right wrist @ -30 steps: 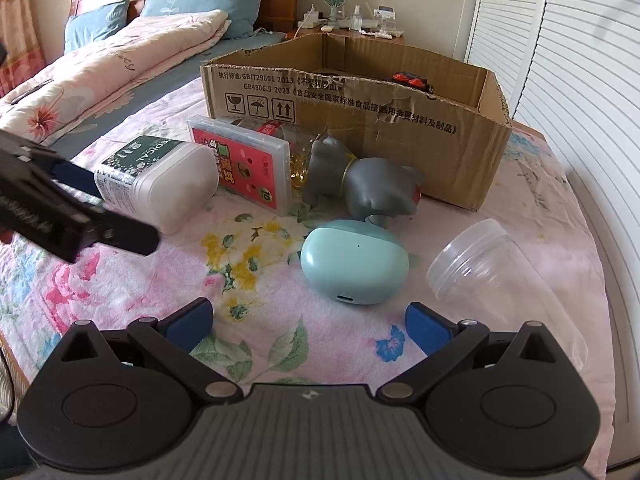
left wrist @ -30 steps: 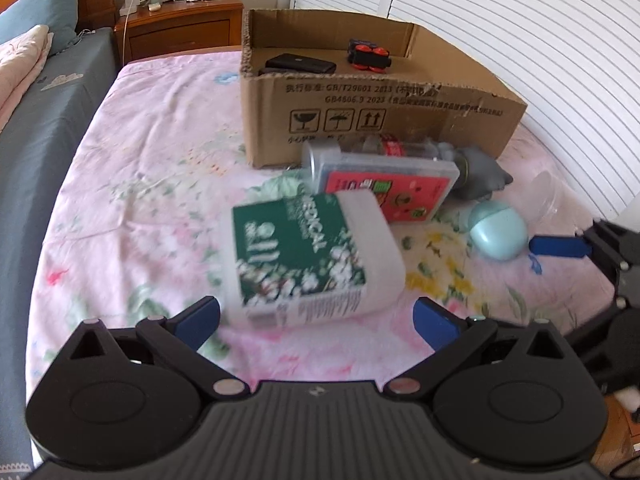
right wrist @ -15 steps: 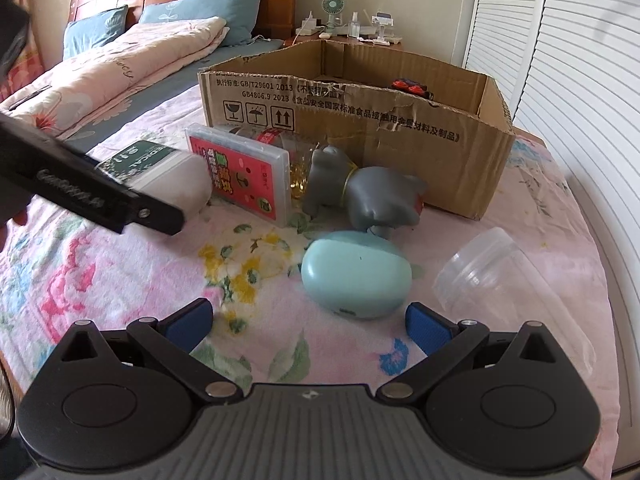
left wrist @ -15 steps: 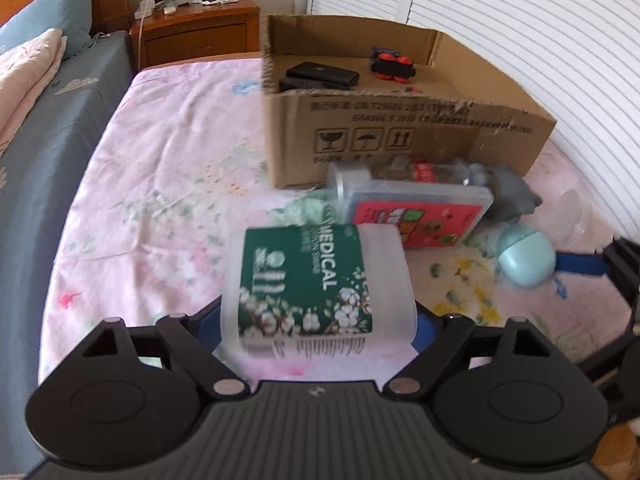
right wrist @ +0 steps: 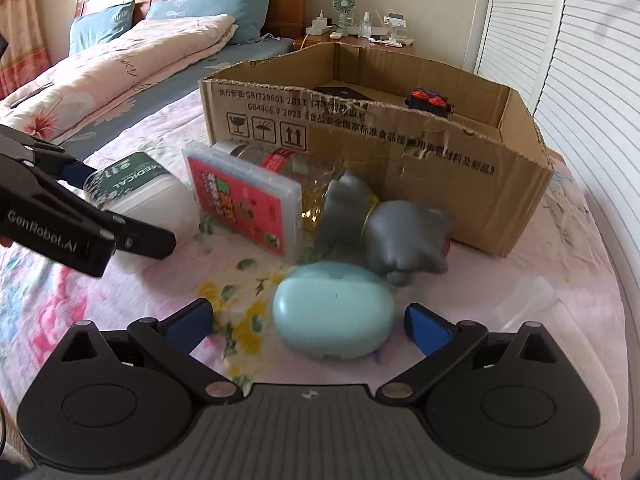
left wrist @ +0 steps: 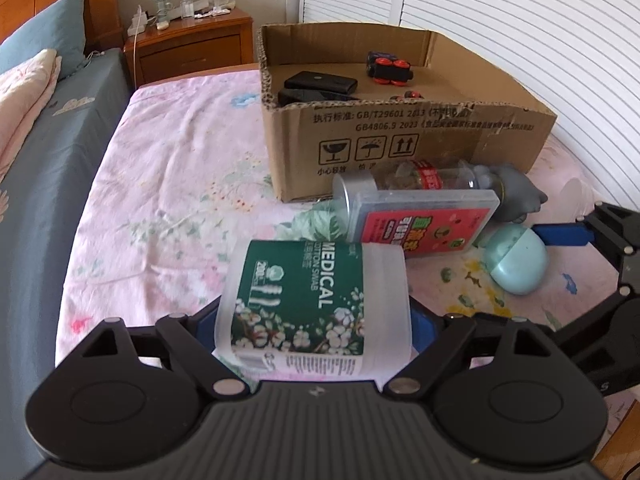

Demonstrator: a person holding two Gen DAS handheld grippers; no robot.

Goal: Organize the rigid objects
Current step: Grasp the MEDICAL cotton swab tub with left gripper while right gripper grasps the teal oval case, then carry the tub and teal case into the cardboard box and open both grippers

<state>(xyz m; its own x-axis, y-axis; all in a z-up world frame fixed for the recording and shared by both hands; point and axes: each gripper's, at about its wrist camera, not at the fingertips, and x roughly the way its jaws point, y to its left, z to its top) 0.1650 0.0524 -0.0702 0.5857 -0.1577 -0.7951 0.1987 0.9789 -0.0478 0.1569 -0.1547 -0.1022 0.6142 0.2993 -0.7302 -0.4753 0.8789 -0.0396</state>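
A white cotton swab tub (left wrist: 312, 300) with a green label sits between the blue pads of my left gripper (left wrist: 314, 322), which is shut on its sides. The same tub (right wrist: 152, 196) shows at the left of the right wrist view, clamped by that gripper. A teal egg-shaped case (right wrist: 332, 312) lies on the pink floral bedspread between the fingers of my right gripper (right wrist: 308, 320). Those jaws are closing, and the pads stand apart from the case on both sides. Behind stands the open cardboard box (left wrist: 400, 136), holding black devices (left wrist: 320, 82) and a red-wheeled toy (left wrist: 388, 68).
A flat red-labelled case (left wrist: 424, 228) leans on a lying clear jar (left wrist: 420, 178) in front of the box. A grey toy figure (right wrist: 400, 236) lies right behind the teal case. A folded quilt (right wrist: 120, 68) and pillows are to the left, a wooden nightstand (left wrist: 192, 40) beyond.
My left gripper closed onto the swab tub, which now lies straight between its pads. My right gripper moved forward until the teal case sat between its fingers, which have drawn in slightly.
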